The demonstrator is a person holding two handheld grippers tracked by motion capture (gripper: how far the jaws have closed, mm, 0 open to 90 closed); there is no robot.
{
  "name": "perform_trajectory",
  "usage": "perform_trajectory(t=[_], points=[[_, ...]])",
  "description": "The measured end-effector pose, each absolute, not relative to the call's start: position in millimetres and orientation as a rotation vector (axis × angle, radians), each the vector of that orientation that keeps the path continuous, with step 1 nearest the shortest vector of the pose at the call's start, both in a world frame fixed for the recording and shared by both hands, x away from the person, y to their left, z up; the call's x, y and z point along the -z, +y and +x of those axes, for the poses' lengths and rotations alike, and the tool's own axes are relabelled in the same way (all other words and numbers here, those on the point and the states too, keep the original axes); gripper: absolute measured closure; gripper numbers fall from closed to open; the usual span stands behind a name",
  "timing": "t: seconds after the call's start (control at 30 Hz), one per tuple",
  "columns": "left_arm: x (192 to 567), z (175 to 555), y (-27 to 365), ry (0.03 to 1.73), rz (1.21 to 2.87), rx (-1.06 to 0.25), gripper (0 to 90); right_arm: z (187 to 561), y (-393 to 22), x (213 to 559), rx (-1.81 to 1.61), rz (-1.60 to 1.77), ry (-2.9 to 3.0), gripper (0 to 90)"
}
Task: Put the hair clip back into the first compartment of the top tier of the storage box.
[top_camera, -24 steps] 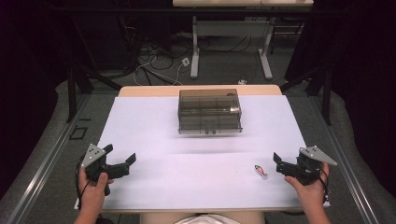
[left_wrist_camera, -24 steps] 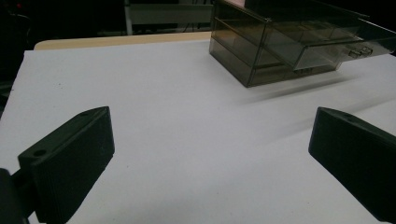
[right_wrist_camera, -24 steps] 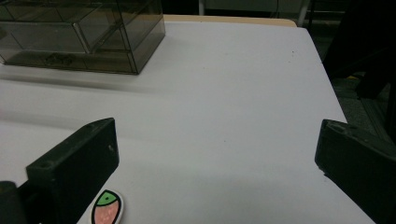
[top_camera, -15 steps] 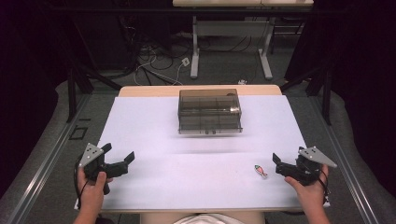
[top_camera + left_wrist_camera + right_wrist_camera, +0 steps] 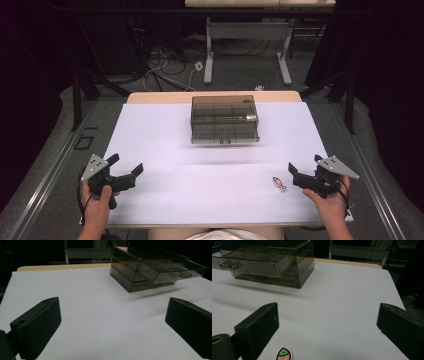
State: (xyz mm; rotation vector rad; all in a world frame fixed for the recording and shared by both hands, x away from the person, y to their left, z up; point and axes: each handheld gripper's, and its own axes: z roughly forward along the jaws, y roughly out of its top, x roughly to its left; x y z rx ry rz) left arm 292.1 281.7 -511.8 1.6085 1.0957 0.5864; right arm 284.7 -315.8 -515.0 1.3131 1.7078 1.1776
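A smoky transparent drawer box (image 5: pixel 224 119) stands at the far middle of the white table (image 5: pixel 210 190); its upper drawer (image 5: pixel 172 271) is pulled out a little toward me. A small fish-shaped sticker (image 5: pixel 279 183) lies flat at the near right, just left of my right gripper (image 5: pixel 304 170), which is open and empty. In the right gripper view the sticker (image 5: pixel 283 354) sits low between the wide jaws, and the box (image 5: pixel 267 261) is at upper left. My left gripper (image 5: pixel 125 167) hovers open and empty at the near left.
Dark floor, cables and white table legs (image 5: pixel 208 55) lie beyond the table's far edge. A wooden strip (image 5: pixel 215 96) borders the far side behind the box. Broad bare table surface lies between the grippers and the box.
Both hands have shifted only slightly; the left gripper has crept a little toward the table's front. The box and sticker have not moved.
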Motion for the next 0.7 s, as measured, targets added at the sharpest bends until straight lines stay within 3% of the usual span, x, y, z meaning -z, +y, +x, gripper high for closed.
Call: perform_trajectory(t=[0.17,0.7], points=[[511.3,290.7,281.8,1.087,1.611,-0.586,0.6,283.1,-312.5,513.1,-1.170,1.309,1.747,15.5],[511.8,290.1,280.5,1.094,1.629,-0.577,0.7,284.4,-295.4,509.0,-1.152,1.319,1.887,19.2]])
